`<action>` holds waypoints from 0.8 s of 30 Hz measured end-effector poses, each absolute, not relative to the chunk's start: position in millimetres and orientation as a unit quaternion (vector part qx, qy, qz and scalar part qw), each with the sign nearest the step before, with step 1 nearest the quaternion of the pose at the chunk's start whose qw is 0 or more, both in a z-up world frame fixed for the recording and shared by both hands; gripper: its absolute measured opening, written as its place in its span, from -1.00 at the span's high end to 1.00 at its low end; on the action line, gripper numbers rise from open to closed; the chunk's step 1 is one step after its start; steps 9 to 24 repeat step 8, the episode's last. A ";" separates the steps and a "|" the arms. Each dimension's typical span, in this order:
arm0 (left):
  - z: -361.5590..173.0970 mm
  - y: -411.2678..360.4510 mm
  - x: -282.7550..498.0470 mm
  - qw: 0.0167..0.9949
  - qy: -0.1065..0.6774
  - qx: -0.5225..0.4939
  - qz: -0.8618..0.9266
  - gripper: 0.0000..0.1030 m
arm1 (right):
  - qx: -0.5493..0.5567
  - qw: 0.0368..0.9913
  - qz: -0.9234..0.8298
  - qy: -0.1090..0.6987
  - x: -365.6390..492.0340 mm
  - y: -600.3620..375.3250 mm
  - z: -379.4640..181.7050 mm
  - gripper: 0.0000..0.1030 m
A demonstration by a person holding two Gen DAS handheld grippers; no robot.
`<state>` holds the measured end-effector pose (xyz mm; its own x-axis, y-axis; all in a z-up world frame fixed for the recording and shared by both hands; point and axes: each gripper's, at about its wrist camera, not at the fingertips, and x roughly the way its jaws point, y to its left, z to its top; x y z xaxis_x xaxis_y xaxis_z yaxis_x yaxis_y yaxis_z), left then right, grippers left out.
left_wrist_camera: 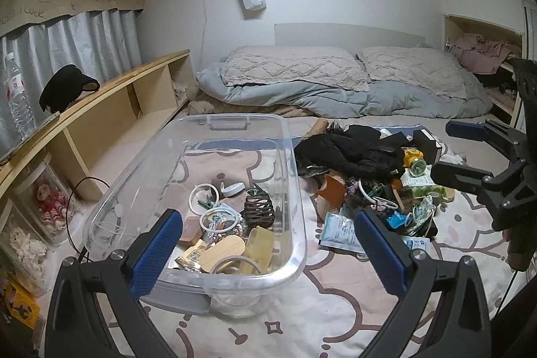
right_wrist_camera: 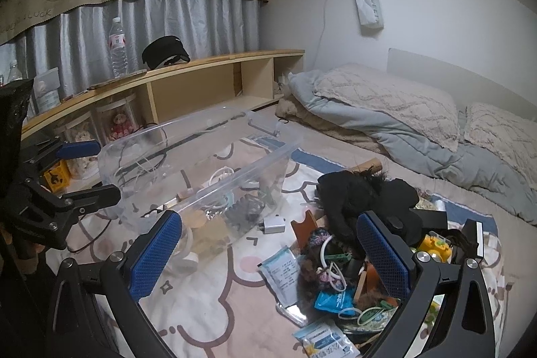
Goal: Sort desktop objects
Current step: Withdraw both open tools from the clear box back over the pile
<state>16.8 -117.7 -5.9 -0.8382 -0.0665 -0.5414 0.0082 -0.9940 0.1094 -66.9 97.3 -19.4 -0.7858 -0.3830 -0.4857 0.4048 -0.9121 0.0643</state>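
Observation:
A clear plastic bin (left_wrist_camera: 295, 156) stands on the bed cover and holds white rings (left_wrist_camera: 220, 220), a brown woven piece (left_wrist_camera: 258, 210), a tape roll (left_wrist_camera: 231, 265) and wooden bits. To its right lies a mixed pile (left_wrist_camera: 386, 200) of packets, clips and rings under a black cloth (left_wrist_camera: 349, 150). My left gripper (left_wrist_camera: 268, 254) hangs open over the bin's near corner, holding nothing. My right gripper (right_wrist_camera: 268, 257) is open above the cover between the bin (right_wrist_camera: 235, 176) and the pile (right_wrist_camera: 335, 274), also holding nothing. A white charger (right_wrist_camera: 273, 223) lies beside the bin. Each gripper shows in the other's view (left_wrist_camera: 453, 153) (right_wrist_camera: 94, 171).
A low wooden shelf (right_wrist_camera: 201, 66) runs along the left, with a water bottle (right_wrist_camera: 118, 46) and a black cap (right_wrist_camera: 164, 51) on top and clear toy jars (right_wrist_camera: 117, 123) below. A folded duvet (left_wrist_camera: 335, 96) and pillows (left_wrist_camera: 295, 64) lie at the bed's far end.

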 end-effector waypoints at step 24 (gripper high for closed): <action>-6.4 -114.1 15.1 0.018 -0.052 0.287 -0.956 -1.00 | 0.259 0.212 -0.942 0.027 -66.6 95.3 -21.1 -1.00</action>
